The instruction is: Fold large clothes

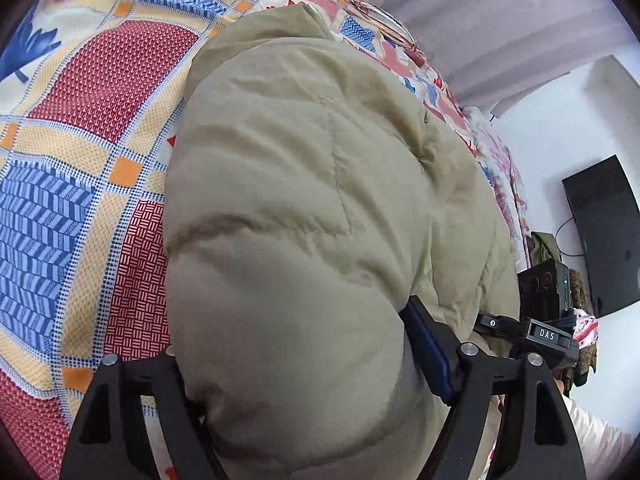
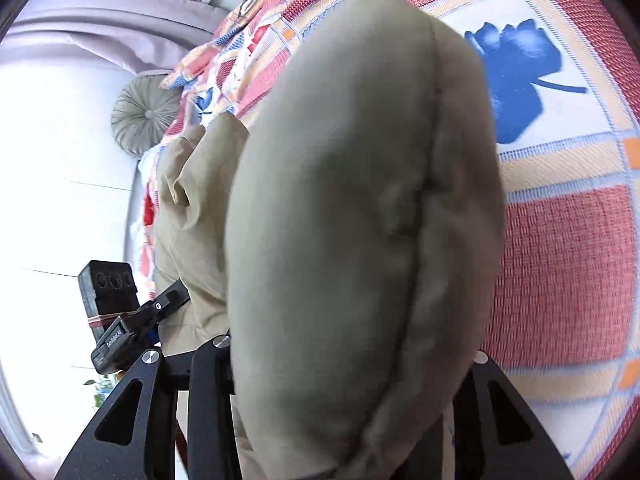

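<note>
Left wrist view: left gripper (image 1: 308, 376) and right gripper (image 2: 352, 360) both clamping puffy jacket (image 1: 312, 184), centre frame; slippery padding could easily pop out.

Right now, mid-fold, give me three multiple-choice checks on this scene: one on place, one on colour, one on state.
1. Where does the padded jacket lie?
A. on a patterned bedspread
B. on a bare wooden floor
C. on a hanger

2. What colour is the jacket?
A. navy
B. khaki beige
C. black

3. What is between the fingers of the left tool?
A. nothing
B. a pillow
C. a puffy fold of the jacket

Answers:
1 A, the checked red, blue and cream bedspread spreads under and around it.
2 B, both views show the same dull beige fabric.
3 C, the fabric bulges between the two black fingers.
</note>
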Motion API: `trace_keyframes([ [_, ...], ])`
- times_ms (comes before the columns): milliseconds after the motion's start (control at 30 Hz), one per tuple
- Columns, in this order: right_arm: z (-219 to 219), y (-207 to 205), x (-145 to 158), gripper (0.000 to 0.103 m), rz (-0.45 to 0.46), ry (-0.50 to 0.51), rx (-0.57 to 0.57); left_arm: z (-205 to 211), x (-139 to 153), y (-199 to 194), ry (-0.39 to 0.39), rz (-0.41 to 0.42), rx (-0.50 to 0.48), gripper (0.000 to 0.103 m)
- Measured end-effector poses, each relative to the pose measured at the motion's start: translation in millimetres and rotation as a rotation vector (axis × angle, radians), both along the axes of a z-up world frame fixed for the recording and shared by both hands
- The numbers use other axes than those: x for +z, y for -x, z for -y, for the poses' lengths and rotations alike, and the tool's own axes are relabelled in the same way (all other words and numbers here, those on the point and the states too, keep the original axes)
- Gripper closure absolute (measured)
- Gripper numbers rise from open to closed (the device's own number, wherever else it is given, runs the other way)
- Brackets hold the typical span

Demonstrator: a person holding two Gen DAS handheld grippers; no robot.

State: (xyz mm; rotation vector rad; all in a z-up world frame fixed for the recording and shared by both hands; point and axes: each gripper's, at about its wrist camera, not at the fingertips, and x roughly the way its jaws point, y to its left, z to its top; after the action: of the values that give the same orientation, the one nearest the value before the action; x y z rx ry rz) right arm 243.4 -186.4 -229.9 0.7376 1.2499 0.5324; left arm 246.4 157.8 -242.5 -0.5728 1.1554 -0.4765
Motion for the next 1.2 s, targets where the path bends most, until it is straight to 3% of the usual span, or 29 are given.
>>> trace_keyframes([
  [133, -1, -5, -7, 0.044, -0.013, 0.03, 0.01, 0, -6, 6, -0.016, -0.003, 0.012, 0.017],
  [333, 16, 14, -3, 0.037, -0.046, 0.066, -0.031, -3, 29, 30, -0.168, 0.047, 0.065, 0.017],
  [533, 41, 52, 49, 0.036, 0.052, 0.274, -0.055, -13, 63, 70, -0.258, 0.086, 0.109, 0.017],
  [633, 56, 83, 78, 0.036, 0.118, 0.293, -0.102, -6, 68, 95, -0.275, 0.092, 0.095, 0.017],
  [767, 40, 95, 93, 0.042, 0.149, 0.177, -0.036, 15, 73, 110, -0.28, 0.102, 0.055, 0.017],
  [833, 15, 108, 76, 0.045, 0.126, 0.147, 0.04, 29, 68, 113, -0.308, 0.096, 0.029, 0.017],
  [867, 5, 107, 68, 0.051, 0.112, 0.162, 0.074, 34, 64, 114, -0.333, 0.097, 0.022, 0.017],
  [933, -11, 108, 53, 0.074, 0.071, 0.216, 0.123, 41, 55, 120, -0.381, 0.102, 0.002, 0.017],
  [967, -15, 112, 45, 0.091, 0.041, 0.235, 0.128, 43, 52, 123, -0.389, 0.101, -0.008, 0.017],
  [1200, -13, 151, -22, 0.097, -0.097, 0.249, 0.051, 57, 40, 142, -0.46, 0.121, -0.065, 0.017],
])
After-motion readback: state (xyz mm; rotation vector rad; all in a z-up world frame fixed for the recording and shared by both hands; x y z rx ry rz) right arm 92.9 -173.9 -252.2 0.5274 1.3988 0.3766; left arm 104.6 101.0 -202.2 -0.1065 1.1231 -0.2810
